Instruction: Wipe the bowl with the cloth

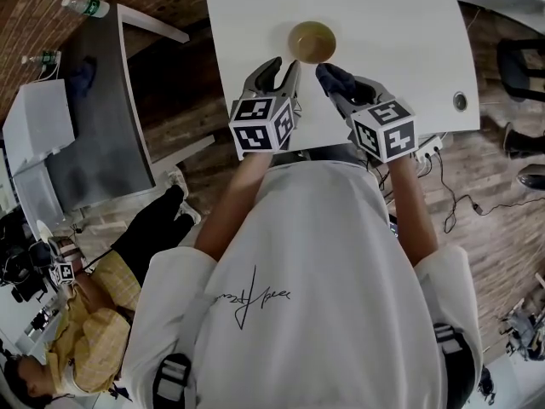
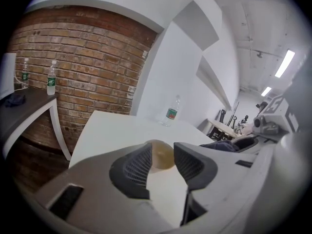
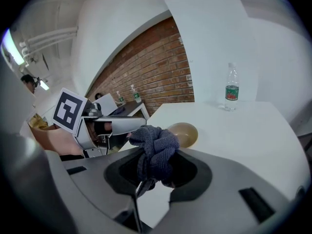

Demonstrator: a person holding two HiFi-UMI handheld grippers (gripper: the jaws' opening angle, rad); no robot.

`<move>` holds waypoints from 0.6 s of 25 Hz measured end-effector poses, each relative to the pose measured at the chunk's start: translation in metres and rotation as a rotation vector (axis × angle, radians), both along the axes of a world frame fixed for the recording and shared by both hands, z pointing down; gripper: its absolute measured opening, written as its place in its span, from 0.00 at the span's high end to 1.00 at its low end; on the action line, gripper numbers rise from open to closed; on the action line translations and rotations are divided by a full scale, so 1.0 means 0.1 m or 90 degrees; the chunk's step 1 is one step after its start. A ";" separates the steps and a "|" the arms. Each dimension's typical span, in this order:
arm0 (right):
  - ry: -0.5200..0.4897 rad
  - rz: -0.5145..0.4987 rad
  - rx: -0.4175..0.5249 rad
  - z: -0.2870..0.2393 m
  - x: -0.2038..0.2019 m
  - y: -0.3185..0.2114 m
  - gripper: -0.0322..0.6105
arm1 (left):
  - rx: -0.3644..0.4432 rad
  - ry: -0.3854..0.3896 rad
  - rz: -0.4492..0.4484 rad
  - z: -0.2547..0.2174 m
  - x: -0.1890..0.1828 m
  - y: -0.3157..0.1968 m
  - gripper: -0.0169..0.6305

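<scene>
Right hand-held gripper (image 1: pixel 338 83) clamps the soft cloth (image 3: pixel 155 146). Left hand-held gripper (image 1: pixel 283 66) open, empty. Bowl (image 1: pixel 312 41), top centre, looks rigid, slick: pinch the rim.

The bowl (image 1: pixel 312 42) is tan-brown; the table (image 1: pixel 392 49) is plain white. The cloth (image 3: pixel 155 150) is dark blue-grey. The wall (image 2: pixel 87 67) shows a red-brown brick pattern.

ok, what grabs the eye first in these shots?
The right gripper, shut on a bunched dark cloth, hangs over the near edge of the white table. Just ahead of it on the table sits a tan bowl. The left gripper is alongside with its fingers apart, holding nothing.
</scene>
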State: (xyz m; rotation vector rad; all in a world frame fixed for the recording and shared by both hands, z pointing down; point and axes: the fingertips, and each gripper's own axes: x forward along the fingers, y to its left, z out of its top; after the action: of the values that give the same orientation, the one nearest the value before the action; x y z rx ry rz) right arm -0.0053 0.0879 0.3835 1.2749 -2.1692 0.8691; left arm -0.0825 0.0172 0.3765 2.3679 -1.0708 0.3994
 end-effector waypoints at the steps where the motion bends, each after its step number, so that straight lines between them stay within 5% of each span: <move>1: 0.001 0.001 0.004 -0.02 -0.02 0.03 0.79 | 0.003 0.003 0.003 -0.03 -0.01 0.03 0.76; 7: 0.076 -0.033 0.034 -0.11 -0.10 0.21 0.79 | 0.018 0.009 0.028 -0.18 0.03 0.24 0.76; 15: 0.021 0.004 0.042 -0.24 -0.21 0.38 0.79 | 0.014 0.029 0.057 -0.31 0.00 0.53 0.80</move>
State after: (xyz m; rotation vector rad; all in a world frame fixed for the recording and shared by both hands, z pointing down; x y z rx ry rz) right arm -0.0267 0.1261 0.3598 1.3184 -2.1858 0.7800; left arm -0.0826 0.0702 0.3450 2.4392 -0.9549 0.3659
